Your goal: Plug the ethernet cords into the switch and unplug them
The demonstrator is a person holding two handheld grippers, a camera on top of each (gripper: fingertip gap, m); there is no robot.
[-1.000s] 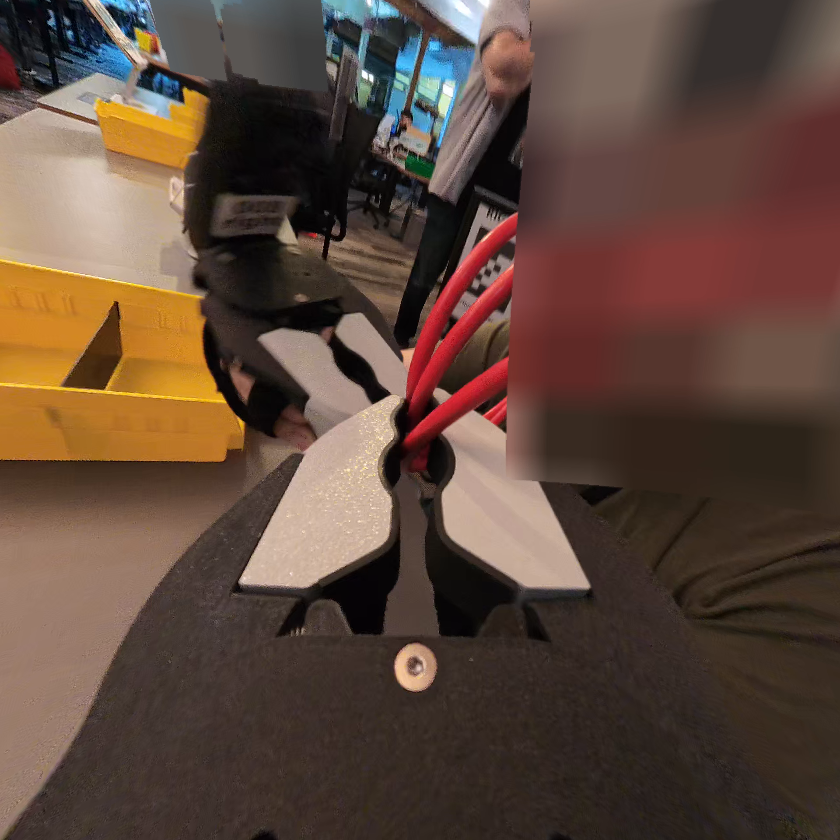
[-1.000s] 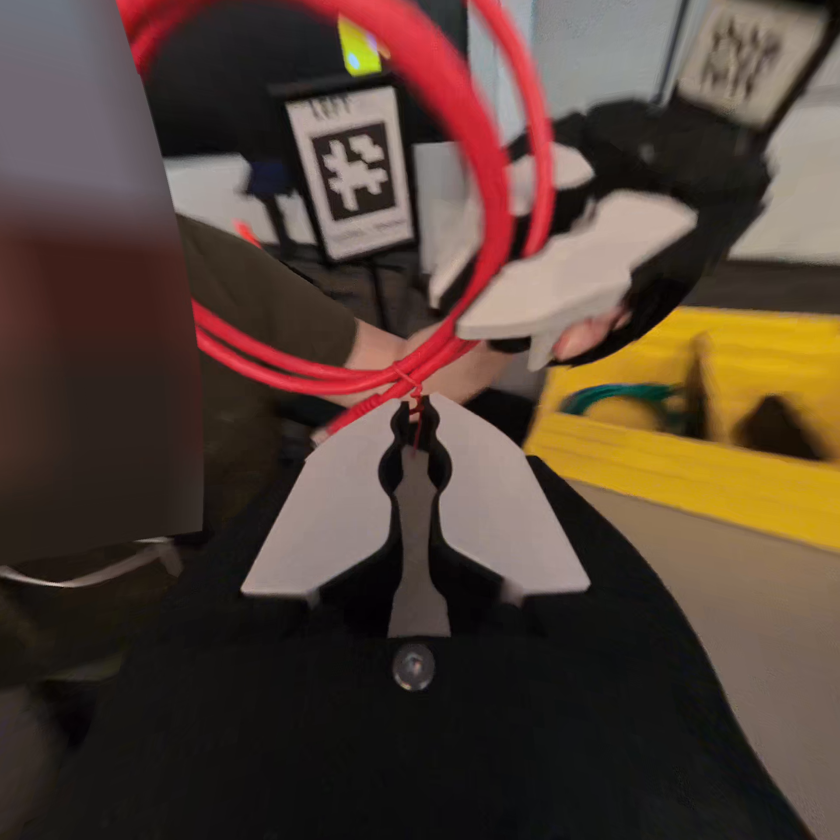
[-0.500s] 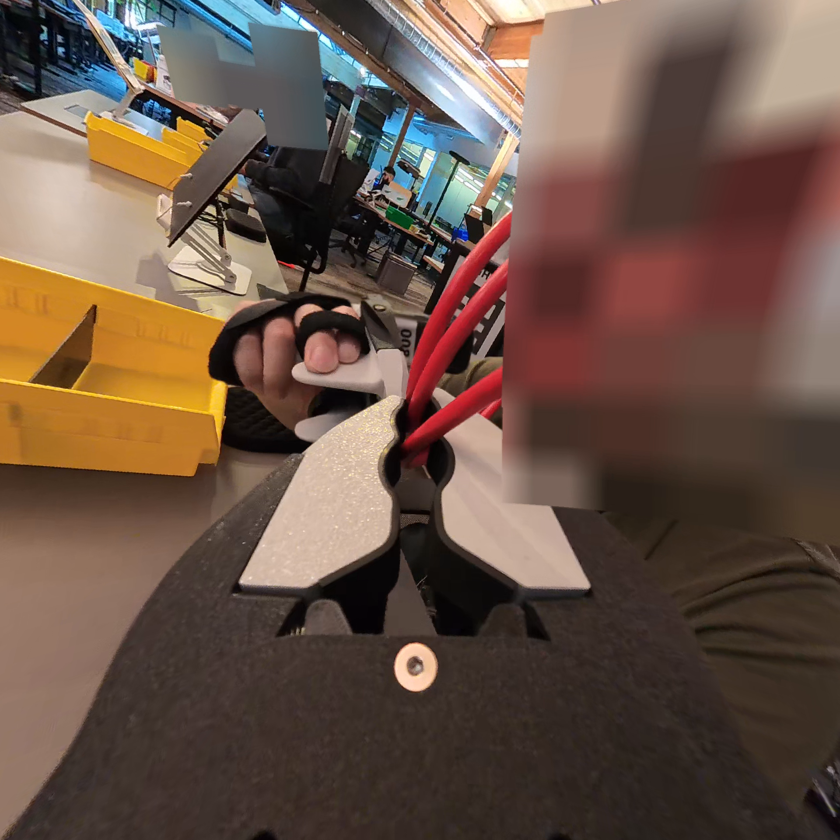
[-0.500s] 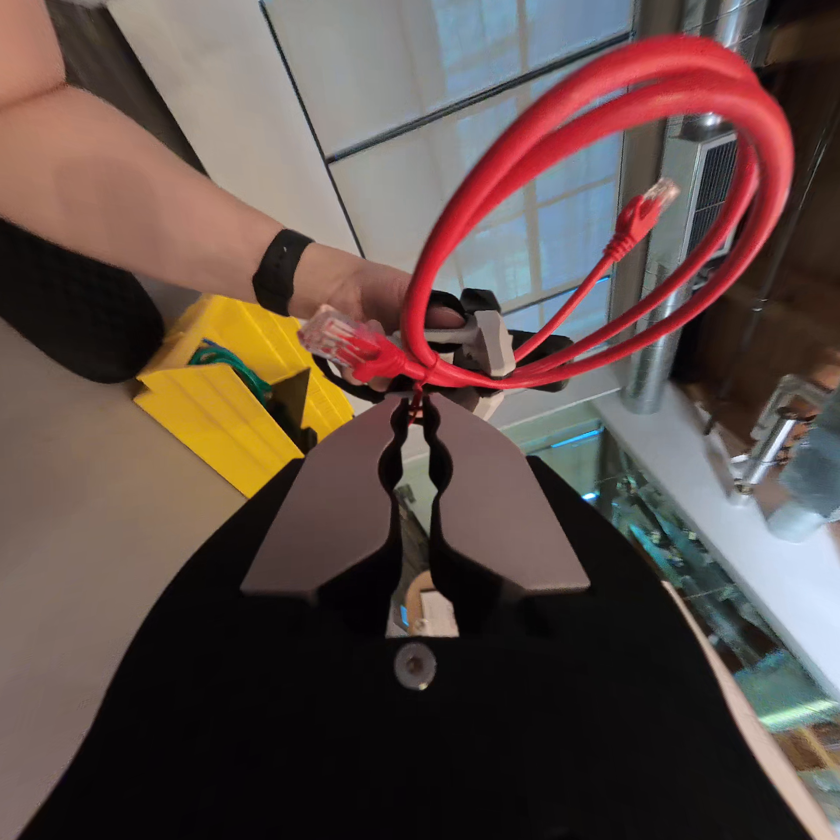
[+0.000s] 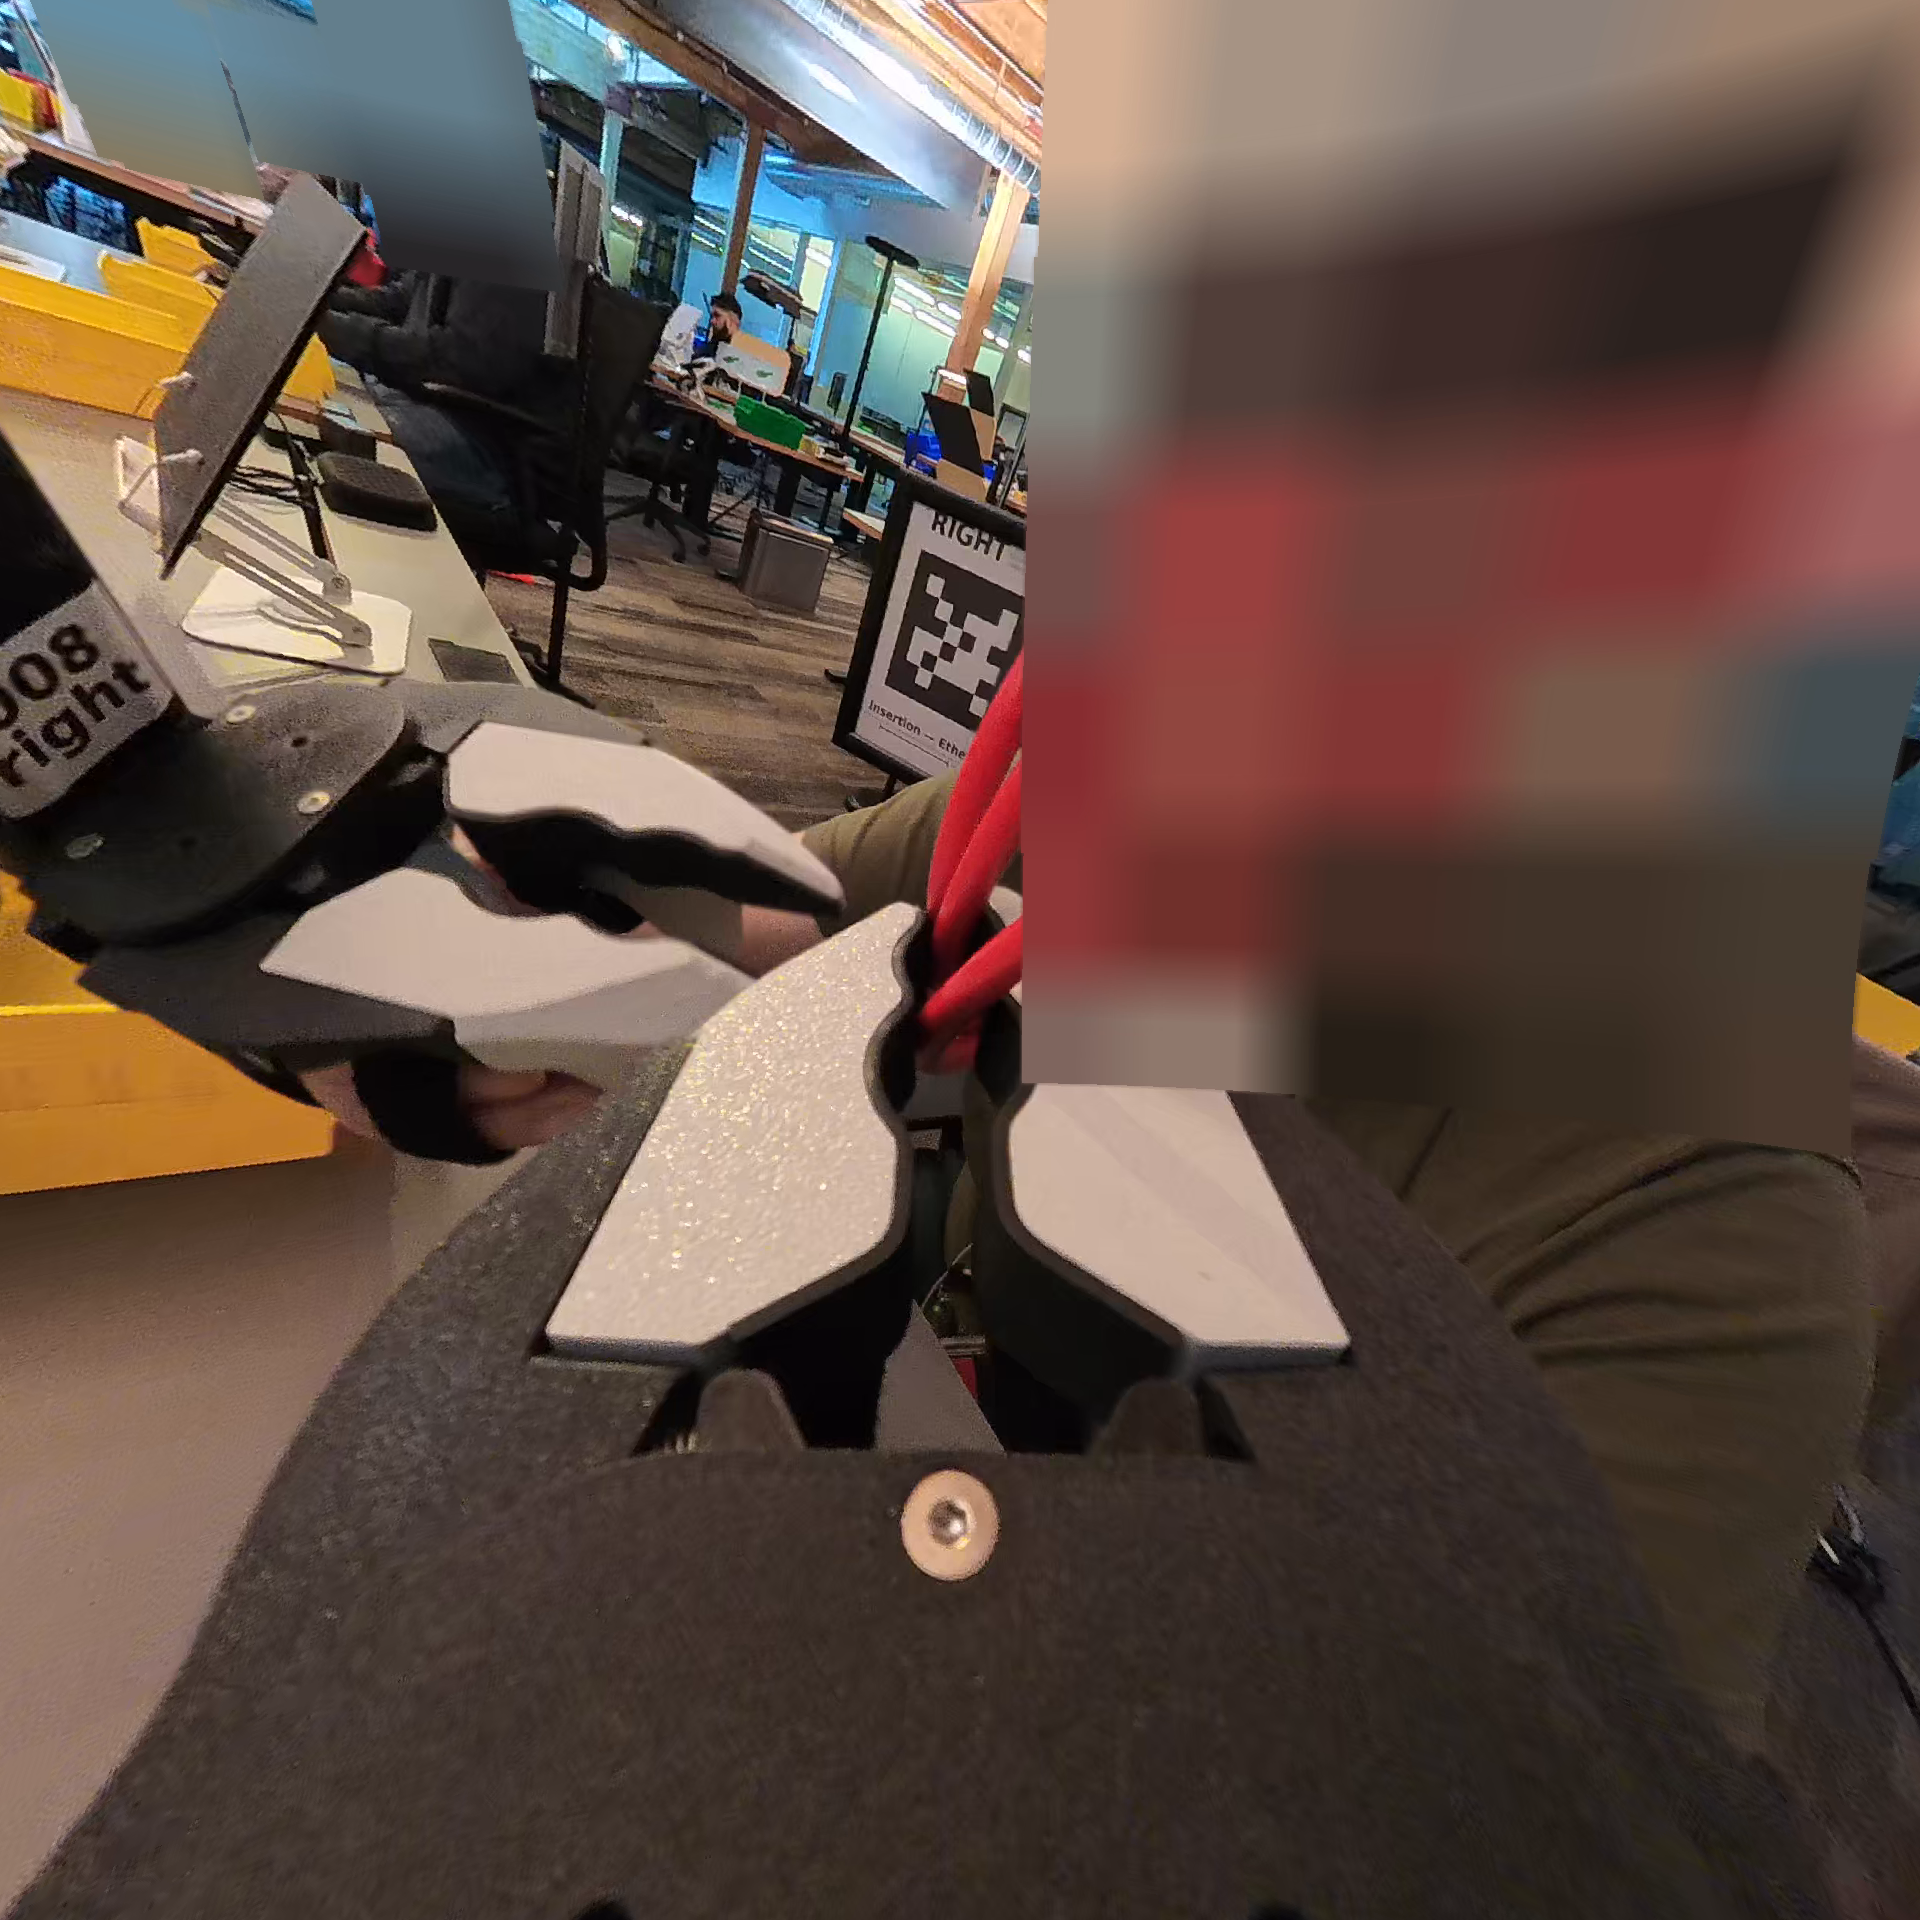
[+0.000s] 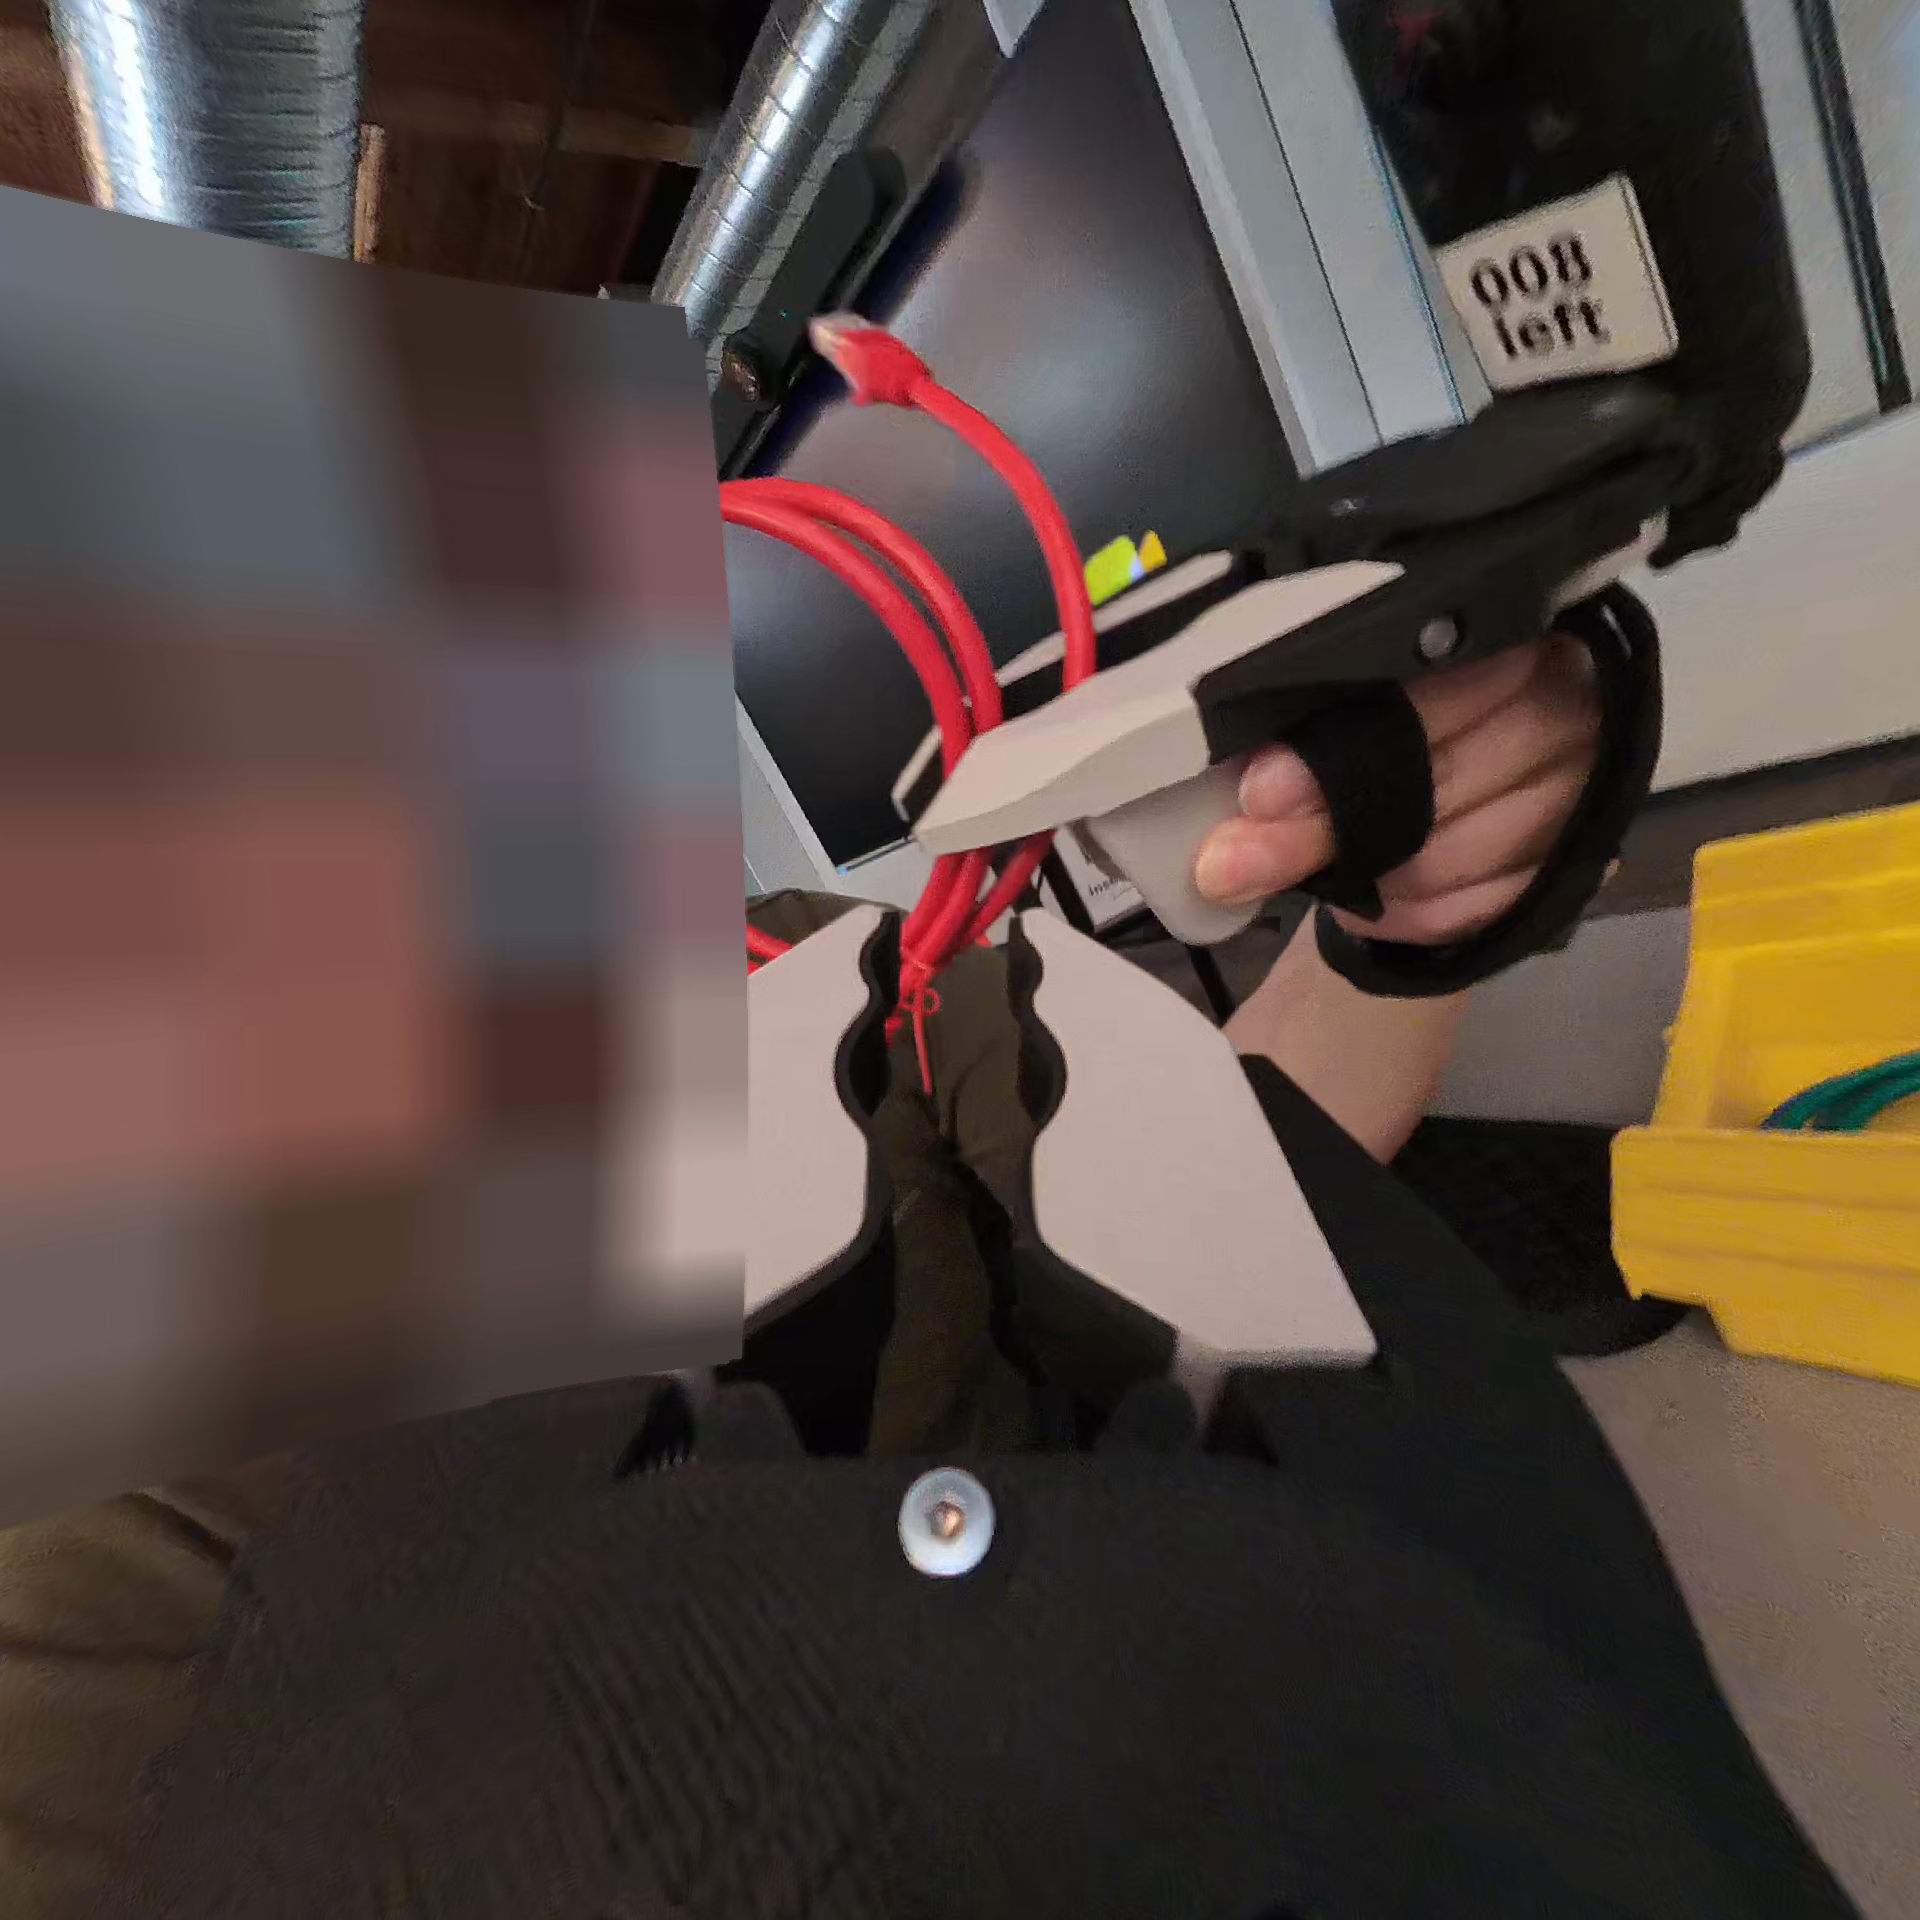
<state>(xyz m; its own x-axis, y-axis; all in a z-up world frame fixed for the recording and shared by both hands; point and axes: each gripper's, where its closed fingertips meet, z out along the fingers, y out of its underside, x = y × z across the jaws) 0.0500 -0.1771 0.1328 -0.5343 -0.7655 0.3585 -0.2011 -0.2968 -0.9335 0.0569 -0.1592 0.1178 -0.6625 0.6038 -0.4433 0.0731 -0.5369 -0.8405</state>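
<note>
Red cord (image 6: 966, 623) coil held in mid-air above the table, not yet unbundled

Left gripper (image 5: 940, 1023) jaws clamped on the coil's strands; right gripper (image 6: 943, 940) jaws apart around the twist tie (image 6: 920, 1023), gripping nothing; light, springy, slick-jacketed; plug (image 6: 857, 358) free at top, clip probably fragile; best taken on the boot behind the plug; switch unseen.

Grey-fingered black hand-held gripper (image 5: 940, 997), olive sleeve (image 5: 1662, 1299)
</note>
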